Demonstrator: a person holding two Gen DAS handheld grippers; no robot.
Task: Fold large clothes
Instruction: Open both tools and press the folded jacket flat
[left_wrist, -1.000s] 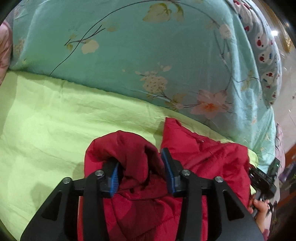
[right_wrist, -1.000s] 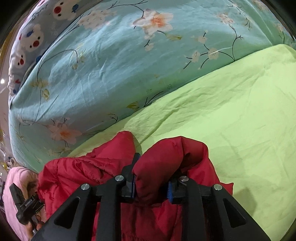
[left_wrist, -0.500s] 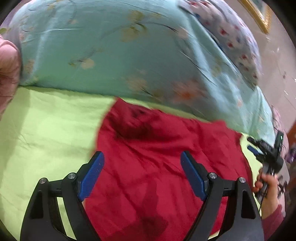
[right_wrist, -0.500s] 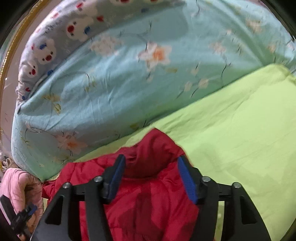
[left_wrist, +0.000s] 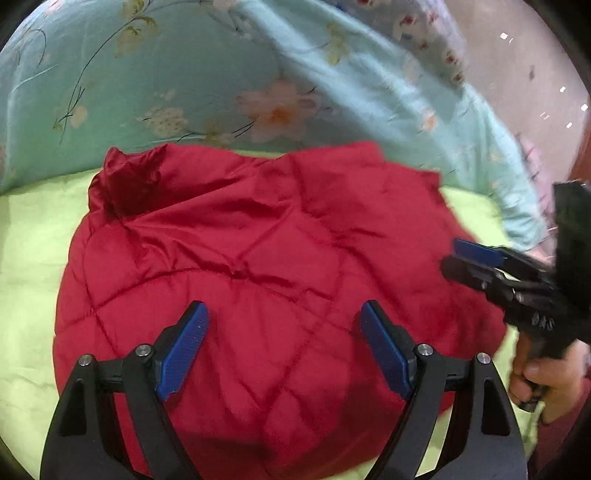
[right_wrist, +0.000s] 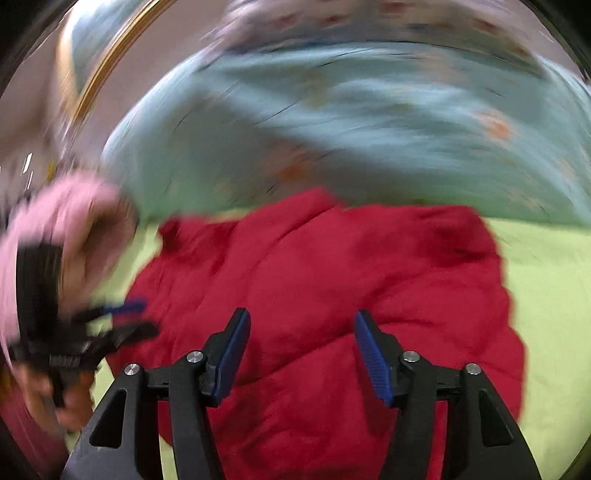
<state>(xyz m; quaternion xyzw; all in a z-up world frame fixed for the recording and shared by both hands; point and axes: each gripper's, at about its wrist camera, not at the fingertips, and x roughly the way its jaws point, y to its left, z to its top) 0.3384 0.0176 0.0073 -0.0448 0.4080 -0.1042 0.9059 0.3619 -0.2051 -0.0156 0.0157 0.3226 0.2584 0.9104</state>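
A red quilted jacket (left_wrist: 266, 258) lies folded in a bundle on the lime-green bed sheet (left_wrist: 33, 236). It also shows in the right wrist view (right_wrist: 332, 266). My left gripper (left_wrist: 284, 332) is open and empty, hovering above the jacket's near part. My right gripper (right_wrist: 301, 332) is open and empty above the jacket too. The right gripper also shows in the left wrist view (left_wrist: 476, 258) at the jacket's right edge. The left gripper shows blurred in the right wrist view (right_wrist: 122, 317) at the jacket's left edge.
A turquoise floral quilt (left_wrist: 192, 74) is heaped along the far side of the bed, with a cartoon-print pillow (left_wrist: 436, 44) behind it. A pink garment (right_wrist: 66, 221) lies at the left in the right wrist view. The right wrist view is motion-blurred.
Both grippers let go of the red jacket, opened wide and pulled back and up. The jacket now lies flat on the sheet.
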